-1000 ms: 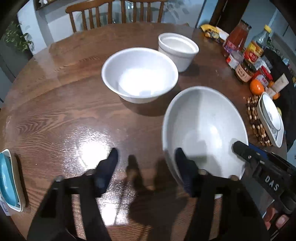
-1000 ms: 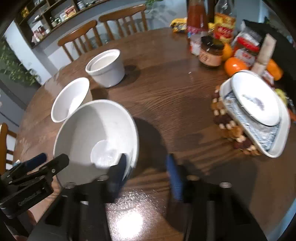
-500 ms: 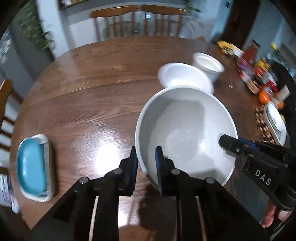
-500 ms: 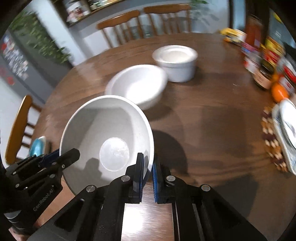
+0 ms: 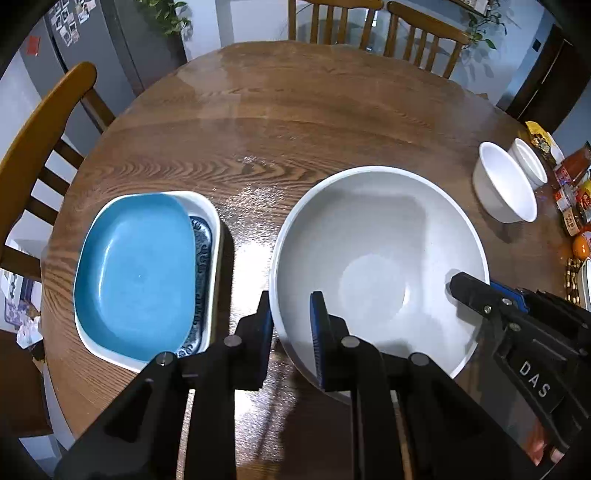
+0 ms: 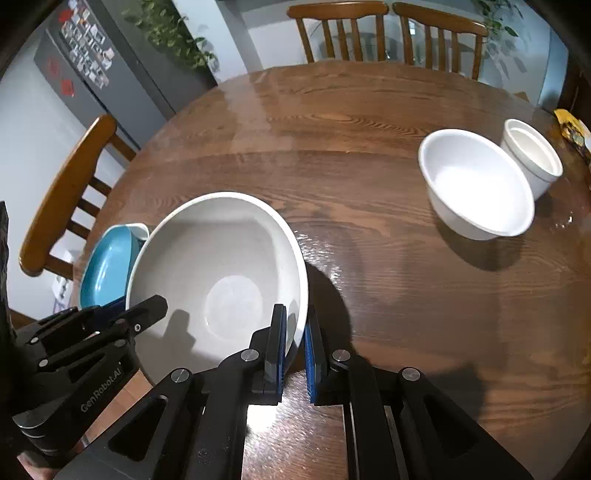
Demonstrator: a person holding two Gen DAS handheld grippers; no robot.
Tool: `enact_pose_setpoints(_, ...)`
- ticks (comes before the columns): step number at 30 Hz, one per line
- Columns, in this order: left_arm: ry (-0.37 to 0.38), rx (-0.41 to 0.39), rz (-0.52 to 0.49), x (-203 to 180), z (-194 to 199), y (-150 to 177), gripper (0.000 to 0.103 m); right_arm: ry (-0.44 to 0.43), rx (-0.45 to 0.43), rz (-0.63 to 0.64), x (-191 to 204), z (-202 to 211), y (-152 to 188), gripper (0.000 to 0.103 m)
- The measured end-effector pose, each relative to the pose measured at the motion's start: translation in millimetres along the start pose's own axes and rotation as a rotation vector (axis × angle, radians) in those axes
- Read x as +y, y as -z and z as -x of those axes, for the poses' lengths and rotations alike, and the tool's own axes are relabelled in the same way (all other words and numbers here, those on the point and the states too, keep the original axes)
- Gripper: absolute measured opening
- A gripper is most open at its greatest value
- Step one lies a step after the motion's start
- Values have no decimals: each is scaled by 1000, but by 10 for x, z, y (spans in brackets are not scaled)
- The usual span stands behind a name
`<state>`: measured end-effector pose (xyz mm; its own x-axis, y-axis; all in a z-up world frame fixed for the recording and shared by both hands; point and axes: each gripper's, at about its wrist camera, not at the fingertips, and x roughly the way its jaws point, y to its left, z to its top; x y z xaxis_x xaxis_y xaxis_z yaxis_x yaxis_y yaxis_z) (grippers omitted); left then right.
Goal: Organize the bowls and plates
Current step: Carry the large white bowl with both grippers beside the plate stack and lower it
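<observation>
A home dining room: a round wooden bench [image 5: 295,122] ringed by wooden chairs [image 6: 66,192], a fridge [image 6: 96,74] dotted with magnets and photos, leafy houseplants [image 6: 173,33], and sauce bottles and jars [image 5: 570,188] at the edge.

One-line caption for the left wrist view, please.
Both grippers, left gripper and right gripper, clamp opposite rims of a large white bowl beside a blue plate.

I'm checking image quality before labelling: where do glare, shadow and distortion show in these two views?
Left wrist view: lamp glare on the wooden table beside the large white bowl; fisheye bends the table's rim. Right wrist view: the medium white bowl is blown out inside; the large bowl casts a dark shadow to its right.
</observation>
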<state>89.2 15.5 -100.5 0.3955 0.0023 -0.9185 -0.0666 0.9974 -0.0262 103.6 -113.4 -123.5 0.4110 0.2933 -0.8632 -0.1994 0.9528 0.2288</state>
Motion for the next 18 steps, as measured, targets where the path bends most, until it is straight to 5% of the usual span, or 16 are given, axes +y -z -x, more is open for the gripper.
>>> enact_pose_setpoints(13,-1,7,-15,26,-54,-8,24,39,20,-8,91,-95,-6,10)
enact_pose_setpoints(15,-4,-2,-17,31,-43,-13,36,39,14,-10,89,-89,-5,10)
enact_pose_setpoints(17,-17,-22,-14,25,4,-9,68,44,-1,-4,103,-55,-9,10)
enact_pose_setpoints(18,-25,-41,-12,38,40,-11,72,49,-9,0,106,-29,-12,10)
